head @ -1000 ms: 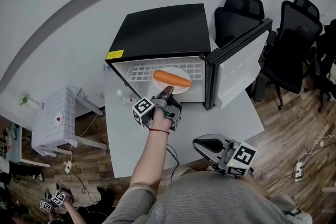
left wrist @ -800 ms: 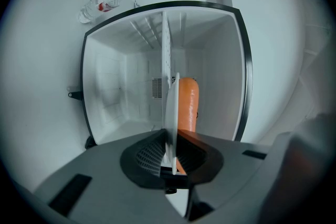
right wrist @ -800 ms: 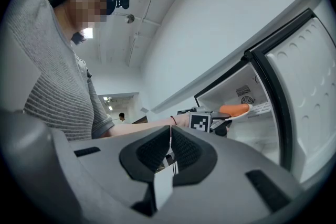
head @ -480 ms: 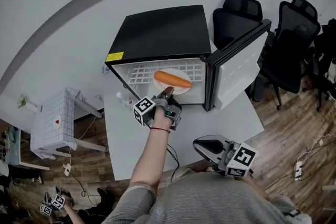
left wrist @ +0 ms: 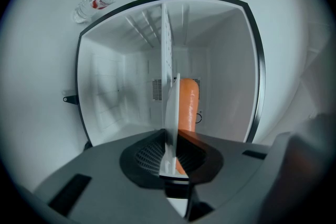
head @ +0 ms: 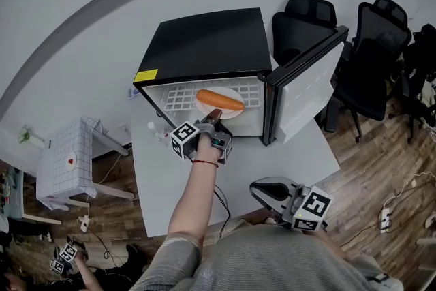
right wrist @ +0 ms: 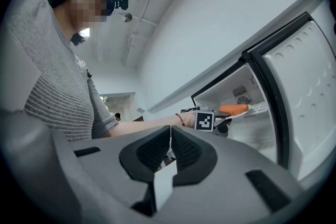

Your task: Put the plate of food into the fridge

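Barely moved, left gripper (left wrist: pixel 170 136) holds the plate (left wrist: pixel 169 113) edge inside the fridge (head: pixel 204 44); right gripper (right wrist: pixel 170 131) closed, empty.

- Head view: mounted above the person, facing steeply down. It covers the whole fridge (head: pixel 204 44), the table (head: pixel 286 153) and the chairs (head: pixel 368 71) from well back.
- Left gripper view: at the fridge mouth, facing straight inside, rolled so the wire shelf (left wrist: pixel 165 50) runs upright.
- Right gripper view: low beside the person's body, facing level toward the open fridge from farther off.
- Shared area: the fridge interior appears in all three views.
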